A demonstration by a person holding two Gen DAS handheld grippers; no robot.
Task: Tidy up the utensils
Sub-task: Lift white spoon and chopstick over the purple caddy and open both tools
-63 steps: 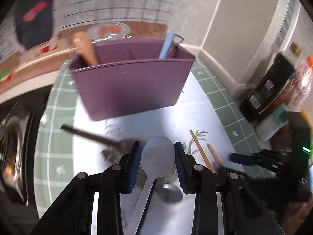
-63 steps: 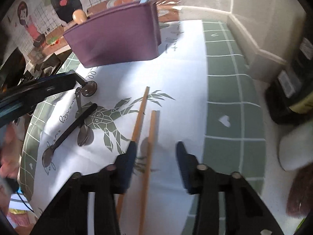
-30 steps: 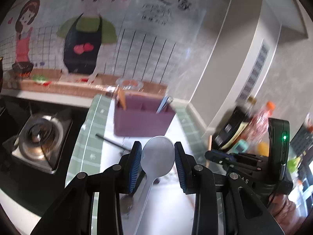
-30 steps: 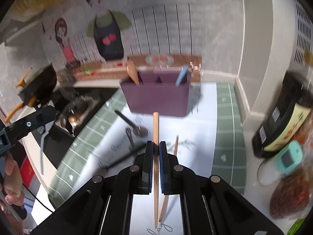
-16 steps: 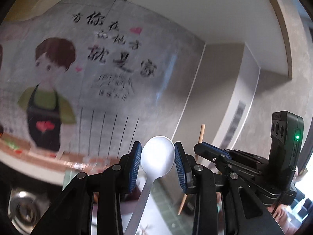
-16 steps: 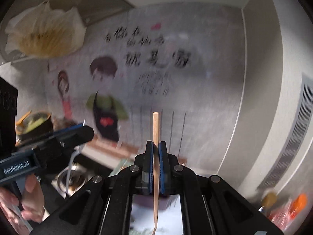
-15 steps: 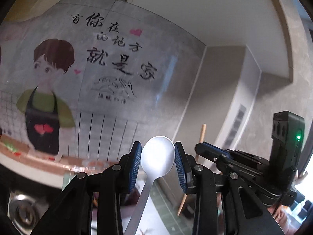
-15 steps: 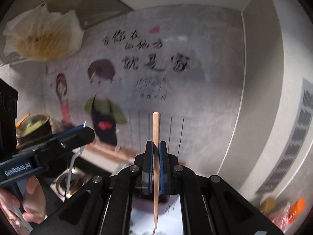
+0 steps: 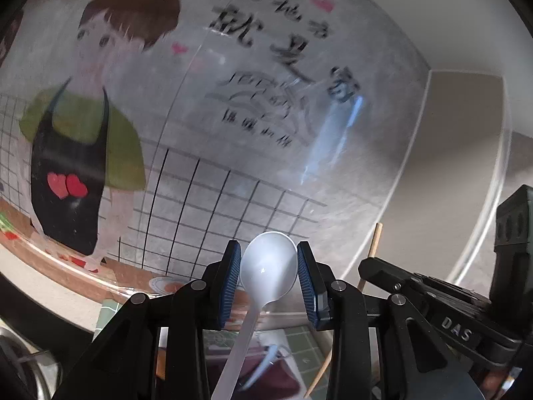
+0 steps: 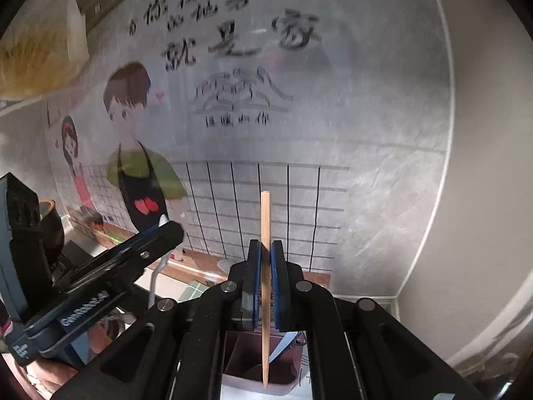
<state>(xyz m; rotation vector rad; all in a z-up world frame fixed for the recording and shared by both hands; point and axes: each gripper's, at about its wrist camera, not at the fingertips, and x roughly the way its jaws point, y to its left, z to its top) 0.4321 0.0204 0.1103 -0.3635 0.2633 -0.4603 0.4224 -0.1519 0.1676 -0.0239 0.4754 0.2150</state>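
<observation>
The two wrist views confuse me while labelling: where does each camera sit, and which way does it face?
Left wrist: on the left gripper, facing the wall mural; its fingers clamp a white spoon.
Right wrist: on the right gripper, facing the mural, purple holder below; it pinches a chopstick.
Shared: each shows the other gripper, the mural and the holder.

Glossy white plastic spoon (image 9: 268,268), matt wooden chopstick (image 10: 265,233), smooth purple plastic holder (image 10: 260,371).

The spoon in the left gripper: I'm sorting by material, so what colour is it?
White, likely plastic: the spoon shows best in the left wrist view, in the left gripper.
</observation>
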